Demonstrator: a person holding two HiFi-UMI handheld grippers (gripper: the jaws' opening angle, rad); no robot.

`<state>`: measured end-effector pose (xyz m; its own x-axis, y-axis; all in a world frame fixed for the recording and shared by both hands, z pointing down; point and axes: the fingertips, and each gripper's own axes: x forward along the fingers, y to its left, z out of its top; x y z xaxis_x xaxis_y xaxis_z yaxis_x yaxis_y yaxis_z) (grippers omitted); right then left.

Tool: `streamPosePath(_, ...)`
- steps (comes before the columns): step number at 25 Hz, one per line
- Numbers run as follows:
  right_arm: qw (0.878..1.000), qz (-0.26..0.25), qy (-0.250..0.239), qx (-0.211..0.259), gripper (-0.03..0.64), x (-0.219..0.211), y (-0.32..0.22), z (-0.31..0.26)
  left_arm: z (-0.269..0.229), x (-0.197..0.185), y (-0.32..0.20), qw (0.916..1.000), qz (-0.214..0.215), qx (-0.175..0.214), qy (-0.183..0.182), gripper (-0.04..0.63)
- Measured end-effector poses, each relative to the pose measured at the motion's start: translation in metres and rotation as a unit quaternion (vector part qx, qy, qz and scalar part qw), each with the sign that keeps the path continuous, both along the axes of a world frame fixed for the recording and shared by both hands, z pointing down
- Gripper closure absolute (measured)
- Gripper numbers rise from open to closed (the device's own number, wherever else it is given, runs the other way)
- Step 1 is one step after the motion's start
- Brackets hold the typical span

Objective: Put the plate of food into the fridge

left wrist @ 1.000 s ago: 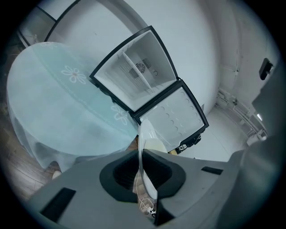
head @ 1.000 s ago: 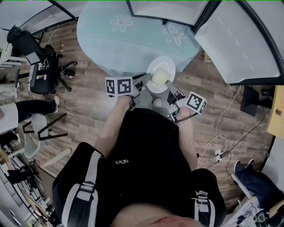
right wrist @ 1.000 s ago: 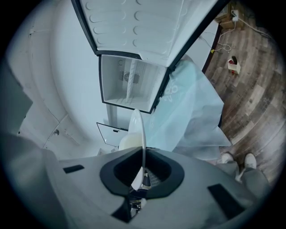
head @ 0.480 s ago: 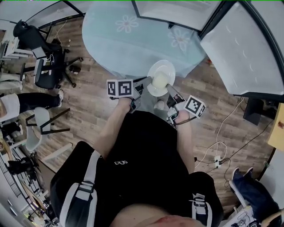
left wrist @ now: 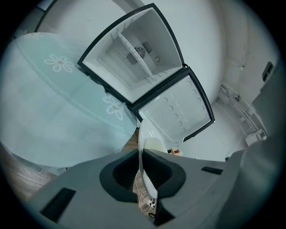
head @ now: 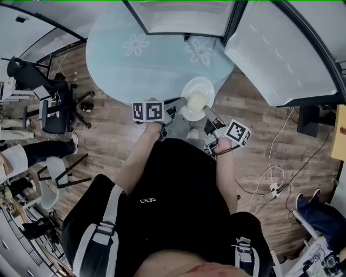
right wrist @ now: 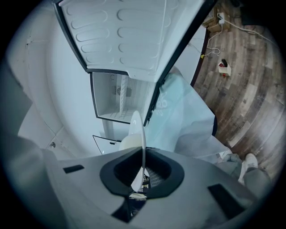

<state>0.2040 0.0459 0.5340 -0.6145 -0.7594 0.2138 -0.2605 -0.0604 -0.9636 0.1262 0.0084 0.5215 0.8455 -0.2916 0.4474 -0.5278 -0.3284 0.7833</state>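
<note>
At the near edge of the cloth-covered table (head: 135, 59), the plate (head: 202, 86) with its pale mound of food (head: 197, 100) hung in the air between both tools, short of the open fridge (head: 181, 16). The head view showed the left gripper (head: 177, 104) clamped on the rim's left side and the right gripper (head: 208, 112) on its near right. Only the gripper views showed the rim edge-on, pinched between each pair of jaws. The left one also looked into the fridge at a shelf (left wrist: 132, 53), with the door (left wrist: 178, 112) swung aside.

Round table (head: 162, 67) draped in a pale blue cloth (head: 116, 73) (daisy print), on plank floor (head: 108, 135)
</note>
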Motion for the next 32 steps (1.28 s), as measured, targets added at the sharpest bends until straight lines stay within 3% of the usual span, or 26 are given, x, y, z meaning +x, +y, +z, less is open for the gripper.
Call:
streamPosePath(8, 1.000, -0.003, 0.007, -0.017, 0.595, -0.007, -0.028, 0.007, 0.012, -0.007, -0.027, 0.9996, -0.010, -0.024, 0.010, 0.574)
streamPosePath(16, 0.998, -0.035, 0.012, -0.053, 0.595, -0.031, -0.099, 0.021, 0.025, -0.035, -0.096, 0.9980, -0.043, -0.044, 0.014, 0.574)
streamPosePath(24, 0.996, -0.066, 0.054, -0.038, 0.594, -0.070, -0.200, 0.008, 0.018, -0.075, -0.192, 0.9957, -0.081, -0.028, 0.034, 0.572)
streamPosePath(32, 0.996, -0.052, 0.076, -0.020, 0.595, -0.089, -0.273, -0.006, 0.008, -0.093, -0.267, 0.9925, -0.104, -0.012, 0.063, 0.572)
